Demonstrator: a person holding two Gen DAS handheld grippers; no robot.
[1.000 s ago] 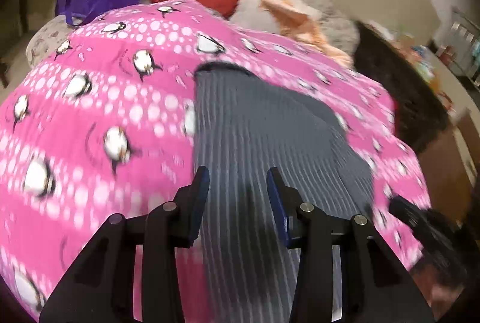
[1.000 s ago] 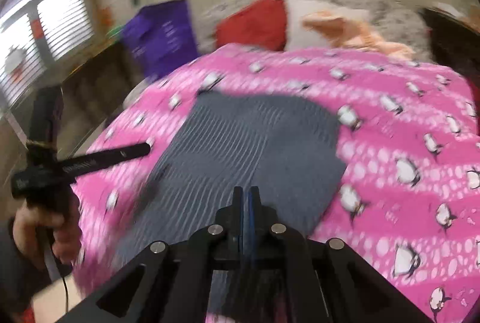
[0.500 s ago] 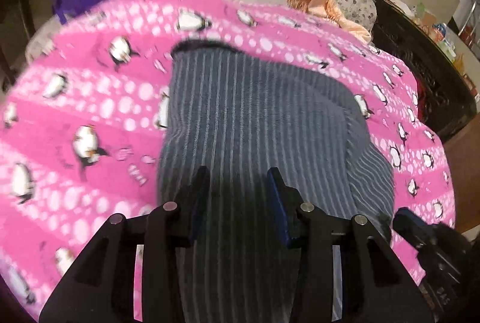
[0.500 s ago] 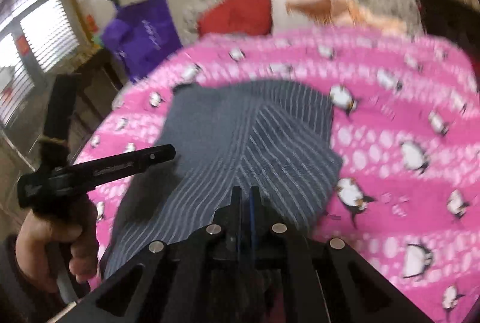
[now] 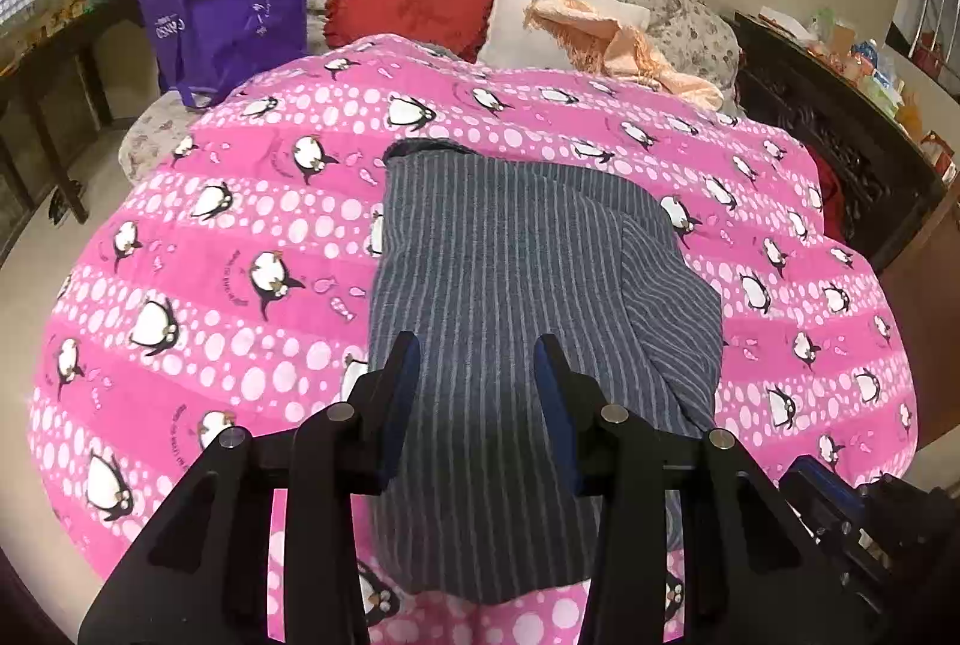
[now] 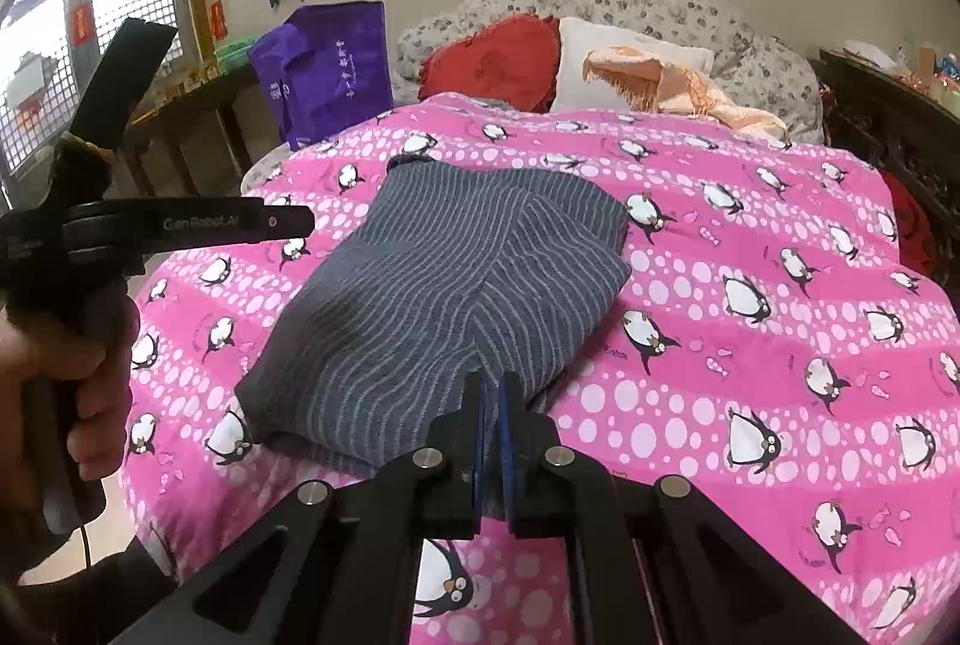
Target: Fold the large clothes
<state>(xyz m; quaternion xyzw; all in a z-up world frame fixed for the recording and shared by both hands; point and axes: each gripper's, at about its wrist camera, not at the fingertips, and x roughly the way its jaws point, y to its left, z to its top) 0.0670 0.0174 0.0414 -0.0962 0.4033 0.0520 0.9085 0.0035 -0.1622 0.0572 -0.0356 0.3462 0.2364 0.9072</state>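
Grey striped garment [image 5: 528, 321] lies folded on the pink penguin blanket [image 5: 228, 297] of the bed, w/ its long axis running near-to-far, near edge by the bed's near side, far end about mid-bed. A folded flap sits along its right side, so it reads as partly folded; I'd judge a further fold is left, prob. near end over to far.

Left hand-held gripper [image 5: 477, 375] hangs above the near part of the garment, jaws partly open, nothing between them, pads clear of the cloth. Right hand-held gripper [image 6: 492, 405] has its jaws shut together w/ nothing visibly pinched; its tips sit over the garment's near-right corner, though contact w/ the cloth can't be made out. In the right wrist view the left unit shows at left, gripped by a hand [image 6: 78, 375], off the garment's left edge.

Key relation: garment is straight ahead & below both grippers, near edge closest. Right one looks nearer the near-right corner, left one nearer the near-left. Right would need to open before any grab.
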